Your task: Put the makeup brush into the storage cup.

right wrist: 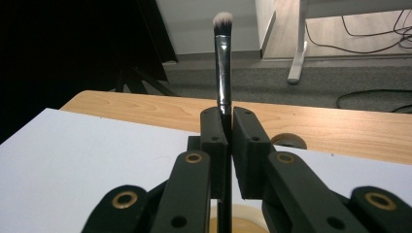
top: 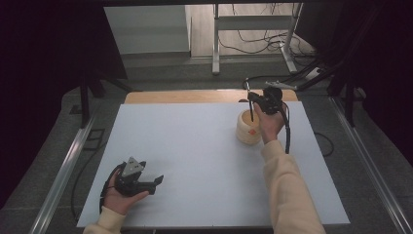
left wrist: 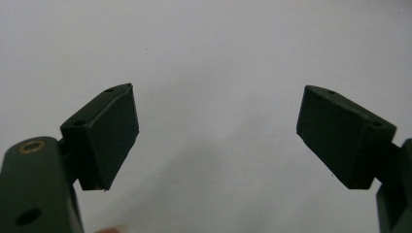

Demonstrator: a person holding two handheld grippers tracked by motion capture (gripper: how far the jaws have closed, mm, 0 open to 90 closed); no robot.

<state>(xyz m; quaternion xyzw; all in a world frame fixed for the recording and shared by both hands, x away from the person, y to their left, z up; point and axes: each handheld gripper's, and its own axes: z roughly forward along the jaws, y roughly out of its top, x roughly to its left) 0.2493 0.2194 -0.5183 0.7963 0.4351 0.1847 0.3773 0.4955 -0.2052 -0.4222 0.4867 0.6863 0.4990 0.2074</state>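
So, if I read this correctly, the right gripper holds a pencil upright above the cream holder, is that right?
Not quite: the right gripper holds a makeup brush, not a pencil, as its bristle tip in the right gripper view shows. It is upright above the cream holder.

Holder [top: 248, 127] sits far right on the sheet [top: 195, 146]; brush [right wrist: 222, 63] upright above it in right gripper [top: 252, 108]; left gripper [top: 155, 183] near left.

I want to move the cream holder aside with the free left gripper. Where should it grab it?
Probably the round side wall of the cream holder, approached level from its bare left side, since the right gripper is above its mouth, shut on the makeup brush. The left gripper is open, though whether its jaws span the holder is unclear.
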